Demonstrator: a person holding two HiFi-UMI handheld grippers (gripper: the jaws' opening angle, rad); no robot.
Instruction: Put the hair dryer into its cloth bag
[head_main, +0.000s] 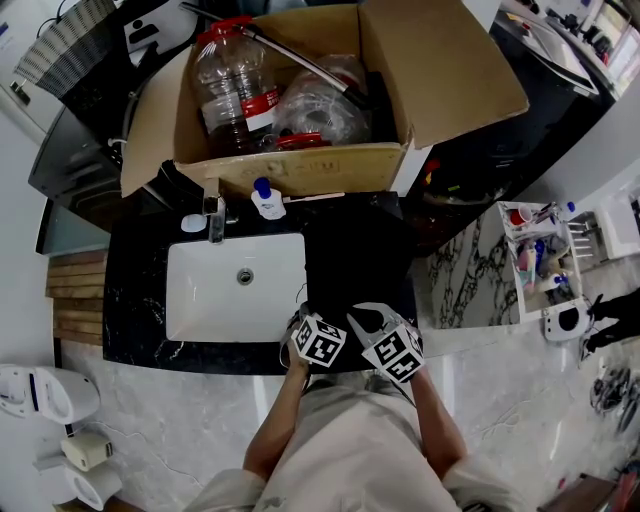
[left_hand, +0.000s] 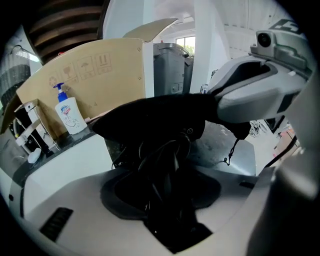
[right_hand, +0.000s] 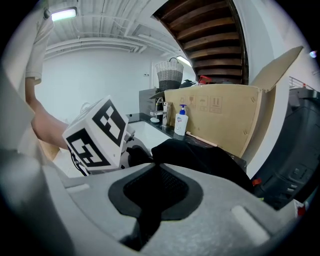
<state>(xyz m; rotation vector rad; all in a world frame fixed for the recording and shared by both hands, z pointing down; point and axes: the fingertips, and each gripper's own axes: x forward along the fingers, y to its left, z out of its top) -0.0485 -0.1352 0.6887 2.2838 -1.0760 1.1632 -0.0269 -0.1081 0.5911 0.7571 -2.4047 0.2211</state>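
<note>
The black cloth bag (head_main: 355, 250) lies on the black counter (head_main: 135, 290) right of the sink; it also fills the middle of the left gripper view (left_hand: 150, 117) and lies just ahead in the right gripper view (right_hand: 200, 155). My left gripper (head_main: 300, 320) (left_hand: 170, 200) is closed on a dark thing with looped cord, the hair dryer (left_hand: 167, 165), close to the bag's near edge. My right gripper (head_main: 372, 318) (right_hand: 150, 200) is shut on a fold of the bag's cloth. The grippers sit side by side at the counter's front edge. Most of the dryer's body is hidden in the dark.
A white sink (head_main: 235, 285) with a chrome faucet (head_main: 215, 215) lies left of the bag. A soap bottle (head_main: 265, 200) stands behind it. An open cardboard box (head_main: 300, 165) holding a large plastic bottle (head_main: 230, 85) blocks the back of the counter.
</note>
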